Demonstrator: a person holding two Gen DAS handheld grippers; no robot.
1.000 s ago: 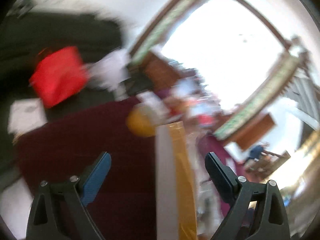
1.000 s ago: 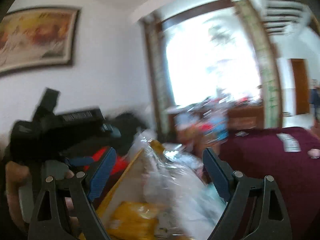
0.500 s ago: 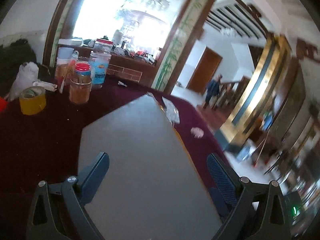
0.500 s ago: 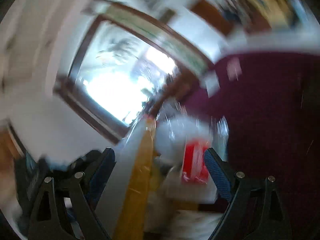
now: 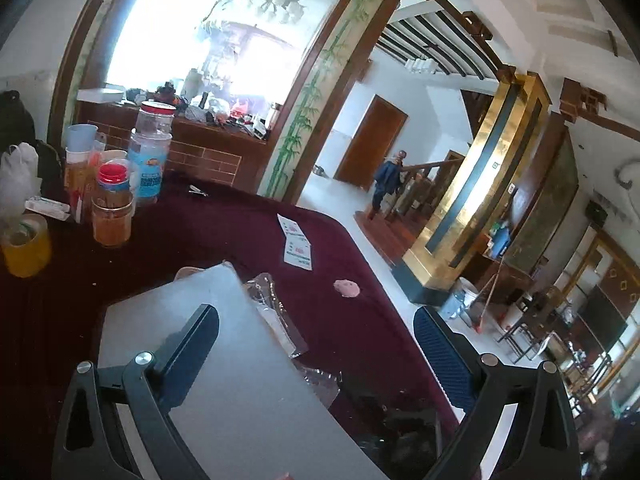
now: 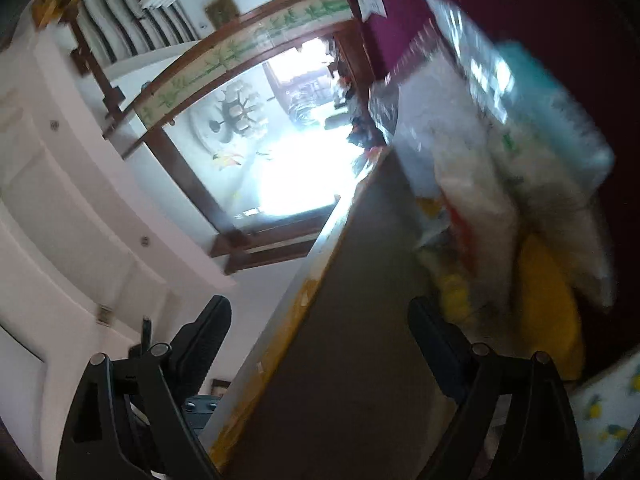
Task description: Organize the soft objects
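My left gripper [image 5: 316, 340] is open, its jaws wide apart above a grey box flap [image 5: 224, 380] on a dark red tablecloth [image 5: 208, 232]. Clear plastic packets [image 5: 280, 320] poke out beside the flap. My right gripper [image 6: 320, 340] is open and rolled sideways over the cardboard box wall [image 6: 340, 320]. Beyond it lie soft packets in plastic: a white one [image 6: 468, 184], a teal one [image 6: 560, 128] and a yellow one [image 6: 544, 312]. Neither gripper holds anything.
Jars [image 5: 112, 208], a tall plastic bottle [image 5: 150, 152], a yellow tape roll [image 5: 26, 244] and a white bag [image 5: 16, 176] stand at the far left of the table. Paper slips [image 5: 296, 244] and a small pink thing [image 5: 347, 288] lie near the table's right edge.
The left view has drawn back a little from the grey flap and steadied. The right gripper has rolled sharply, so the box and the packets now show sideways.
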